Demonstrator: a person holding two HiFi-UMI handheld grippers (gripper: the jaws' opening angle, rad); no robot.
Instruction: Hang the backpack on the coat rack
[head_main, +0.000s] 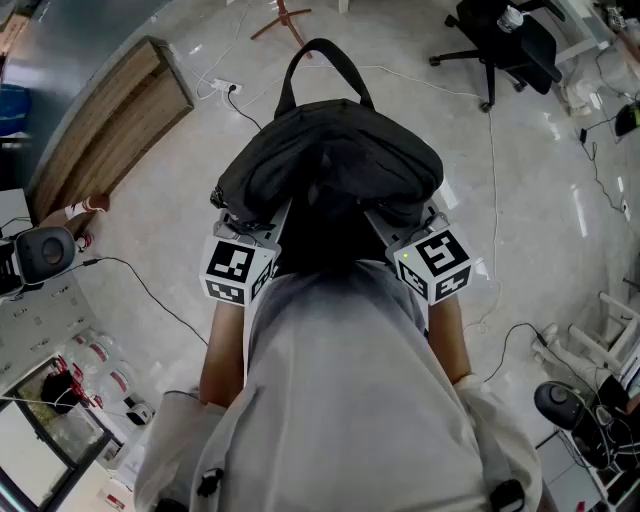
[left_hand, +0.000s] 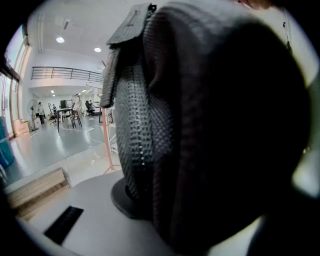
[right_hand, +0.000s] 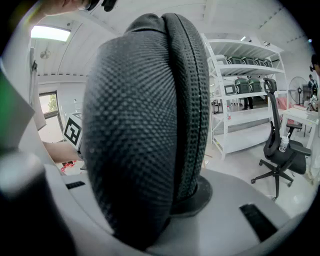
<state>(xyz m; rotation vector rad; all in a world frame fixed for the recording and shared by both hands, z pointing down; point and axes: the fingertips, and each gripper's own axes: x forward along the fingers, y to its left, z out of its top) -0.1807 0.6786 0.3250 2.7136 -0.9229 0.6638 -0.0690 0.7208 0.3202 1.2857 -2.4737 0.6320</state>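
The left claw (head_main: 243, 218) and the right claw (head_main: 420, 215) each clamp a padded edge of the black backpack (head_main: 330, 160) — held above the floor (head_main: 160, 235).

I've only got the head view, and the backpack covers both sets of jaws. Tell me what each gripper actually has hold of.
Observer: The left gripper is clamped on the backpack. Dark padded mesh fills the space between its jaws.
Operator: Now the right one.
Observer: The right gripper is also shut on the backpack, on a thick fold of padded mesh. One round pad is pressed against the fold.
Operator: Tell me what stands ahead of the left gripper.
Observer: A thin orange pole stands upright on spread feet, beyond the backpack.
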